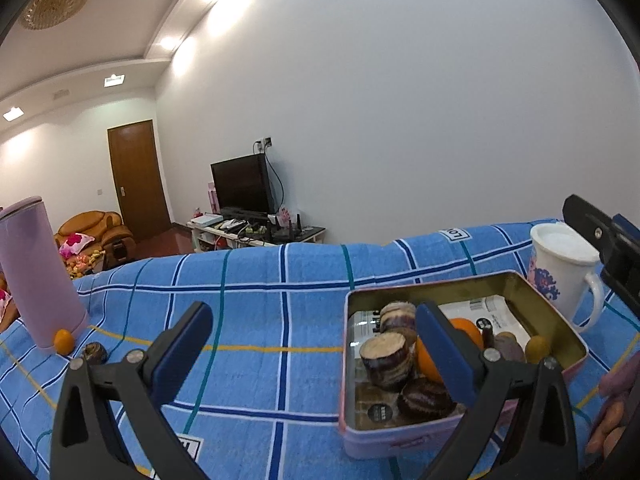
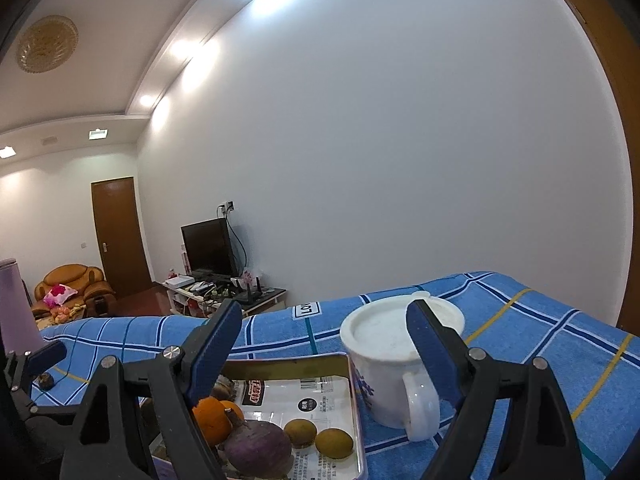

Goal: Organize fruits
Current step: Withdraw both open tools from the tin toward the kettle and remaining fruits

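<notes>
Your left hand-held gripper [image 1: 314,336] is released and holds nothing; it hangs over the blue checked surface [image 1: 256,280], just left of the pink tin [image 1: 400,436]. Your right hand-held gripper [image 2: 324,344] is also spread wide and empty, above the tin and the white mug [image 2: 384,360]. The tin holds oranges [image 2: 210,420], sugarcane pieces [image 1: 386,360] and small green-brown fruits [image 2: 334,443]. One small orange [image 1: 64,341] lies beside the pink bottle [image 1: 36,272].
</notes>
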Demonstrator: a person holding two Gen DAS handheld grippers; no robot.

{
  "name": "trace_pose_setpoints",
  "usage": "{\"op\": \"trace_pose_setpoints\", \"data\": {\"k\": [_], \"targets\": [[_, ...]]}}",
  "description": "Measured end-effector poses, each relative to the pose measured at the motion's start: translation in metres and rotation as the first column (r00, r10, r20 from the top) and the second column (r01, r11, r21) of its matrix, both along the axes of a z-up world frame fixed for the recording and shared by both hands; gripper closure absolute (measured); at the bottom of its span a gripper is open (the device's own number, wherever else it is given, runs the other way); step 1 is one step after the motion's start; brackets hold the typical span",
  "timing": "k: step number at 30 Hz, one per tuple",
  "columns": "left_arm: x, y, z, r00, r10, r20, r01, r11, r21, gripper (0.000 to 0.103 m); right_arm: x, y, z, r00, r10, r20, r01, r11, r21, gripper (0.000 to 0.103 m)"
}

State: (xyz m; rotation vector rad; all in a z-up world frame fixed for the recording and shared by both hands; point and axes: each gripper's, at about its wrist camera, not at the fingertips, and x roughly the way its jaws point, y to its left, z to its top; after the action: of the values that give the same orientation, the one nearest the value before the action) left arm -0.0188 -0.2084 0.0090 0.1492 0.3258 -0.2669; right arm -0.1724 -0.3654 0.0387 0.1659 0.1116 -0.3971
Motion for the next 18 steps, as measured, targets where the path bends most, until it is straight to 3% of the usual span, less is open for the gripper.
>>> {"op": "trace_pose_setpoints", "data": {"k": [18], "targets": [[-0.014,0.026,-0.005,0.998,-0.039,-0.045,0.039,0.999,0.002,0.0,-0.009,0.044,-0.001,0.999,0.015,-0.04,-0.019,0.995,-0.102,0.018]]}}
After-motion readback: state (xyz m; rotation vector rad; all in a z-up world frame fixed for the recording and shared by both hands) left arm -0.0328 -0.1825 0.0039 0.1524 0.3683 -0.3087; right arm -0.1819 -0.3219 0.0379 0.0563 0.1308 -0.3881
